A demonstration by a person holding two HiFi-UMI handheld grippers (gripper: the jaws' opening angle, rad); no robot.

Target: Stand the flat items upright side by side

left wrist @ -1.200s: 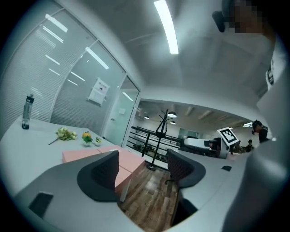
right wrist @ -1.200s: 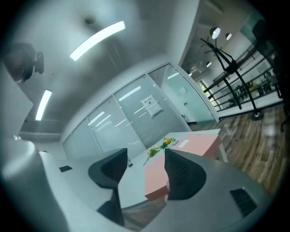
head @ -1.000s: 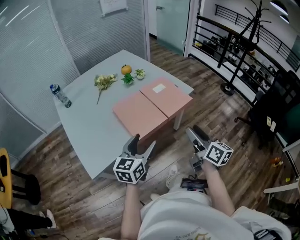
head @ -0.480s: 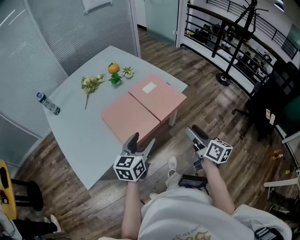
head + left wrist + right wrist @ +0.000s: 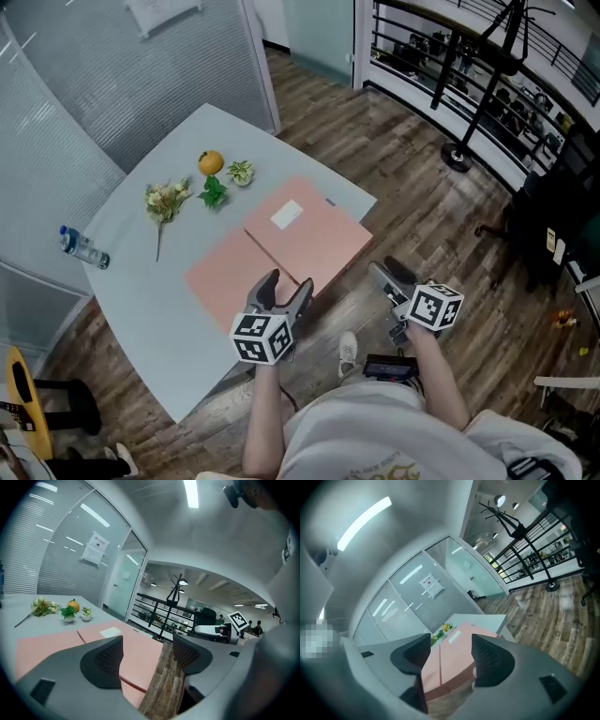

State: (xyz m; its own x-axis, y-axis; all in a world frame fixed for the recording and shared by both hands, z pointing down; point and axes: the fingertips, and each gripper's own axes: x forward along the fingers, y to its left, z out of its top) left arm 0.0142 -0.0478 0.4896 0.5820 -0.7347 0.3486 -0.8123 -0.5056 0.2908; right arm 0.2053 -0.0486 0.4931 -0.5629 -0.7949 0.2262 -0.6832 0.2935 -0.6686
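On the tabletop (image 5: 131, 281), one pink flat item (image 5: 230, 274) lies touching another pink flat item (image 5: 314, 232), both flat down. None stands up yet, so all the work is left. The left tongs (image 5: 287, 281) hang wide apart and empty; the right tongs (image 5: 386, 274) are opening, nothing between them

readable text: none | white label (image 5: 287, 215) on pink board (image 5: 323, 242): no print to make out | paper sheet (image 5: 164, 11) on glass wall (image 5: 84, 84): print too small to read | cube markers (image 5: 262, 337): black-white square patterns, no letters or numbers | shirt print (image 5: 380, 466): cut off, not readable
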